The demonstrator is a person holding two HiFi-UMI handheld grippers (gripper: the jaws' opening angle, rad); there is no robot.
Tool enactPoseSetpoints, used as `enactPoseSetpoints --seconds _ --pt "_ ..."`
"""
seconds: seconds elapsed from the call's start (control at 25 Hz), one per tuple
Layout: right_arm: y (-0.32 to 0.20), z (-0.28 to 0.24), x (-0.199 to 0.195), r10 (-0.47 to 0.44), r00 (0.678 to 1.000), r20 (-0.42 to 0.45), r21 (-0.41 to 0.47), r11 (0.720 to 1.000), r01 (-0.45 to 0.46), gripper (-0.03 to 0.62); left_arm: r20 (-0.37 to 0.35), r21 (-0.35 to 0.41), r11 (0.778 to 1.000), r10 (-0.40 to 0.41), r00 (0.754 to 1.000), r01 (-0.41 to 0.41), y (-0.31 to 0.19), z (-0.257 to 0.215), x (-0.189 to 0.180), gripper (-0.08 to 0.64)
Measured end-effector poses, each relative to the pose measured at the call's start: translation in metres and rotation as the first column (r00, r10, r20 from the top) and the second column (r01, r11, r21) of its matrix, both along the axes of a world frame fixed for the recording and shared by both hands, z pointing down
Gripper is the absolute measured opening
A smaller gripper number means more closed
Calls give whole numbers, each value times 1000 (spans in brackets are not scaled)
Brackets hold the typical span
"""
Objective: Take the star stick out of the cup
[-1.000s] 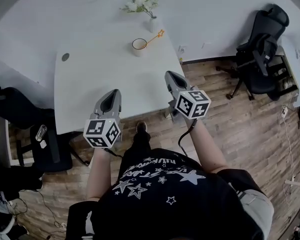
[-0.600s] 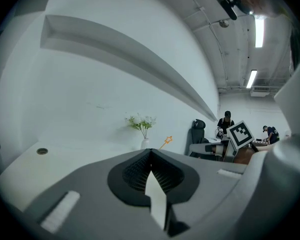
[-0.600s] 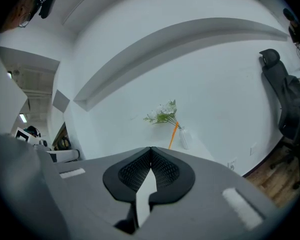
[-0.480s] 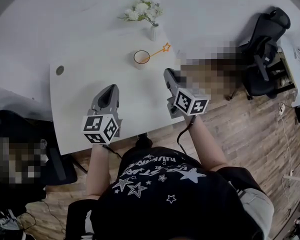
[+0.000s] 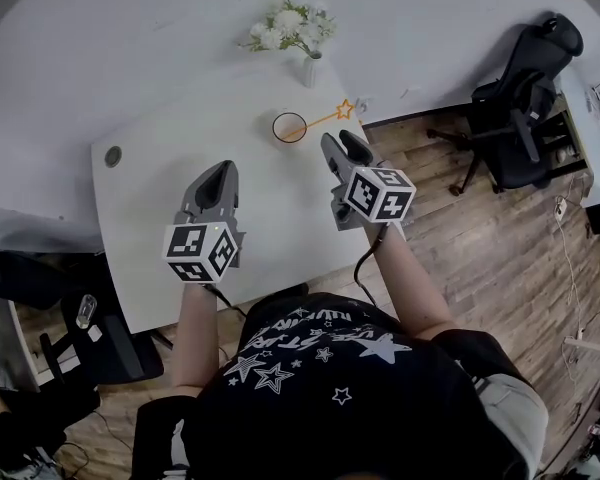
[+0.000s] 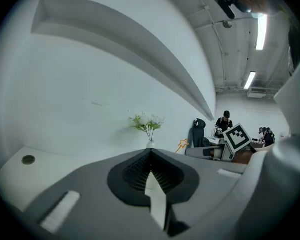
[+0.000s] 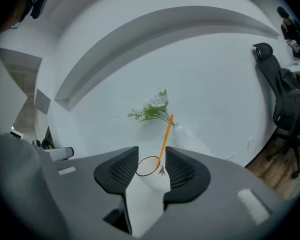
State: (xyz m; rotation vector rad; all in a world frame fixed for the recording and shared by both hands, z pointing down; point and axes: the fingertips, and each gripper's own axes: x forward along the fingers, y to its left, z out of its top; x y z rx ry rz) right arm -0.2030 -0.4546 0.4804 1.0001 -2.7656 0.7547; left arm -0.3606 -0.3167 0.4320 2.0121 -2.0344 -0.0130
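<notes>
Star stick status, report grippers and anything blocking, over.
Left gripper shut, empty. Right gripper jaws opening, empty, short of the cup. Star stick in cup, leaning right. Path clear; flower vase stands behind.

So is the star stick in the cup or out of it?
In. The star stick has its lower end inside the cup, star tip leaning out over the rim.
</notes>
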Motion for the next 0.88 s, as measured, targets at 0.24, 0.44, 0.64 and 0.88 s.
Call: enactPoseSetpoints --seconds 0.24,0.44,0.64,0.88 --pt "-16 17 -13 41 999 -14 -43 998 -42 166 -26 -21 1000 0 1000 -1 -17 13 -16 2" --pt "-31 31 -20 74 997 -36 -69 995 -76 144 -41 -42 999 19 999 -20 -32 25 -21 2" --pt "-42 39 -31 80 996 -42 -85 993 -83 140 -47 -58 997 41 998 -44 -45 34 -23 2" --pt "-48 44 -35 87 996 -35 -100 991 -90 115 -54 -72 996 56 997 -60 -51 41 -21 2"
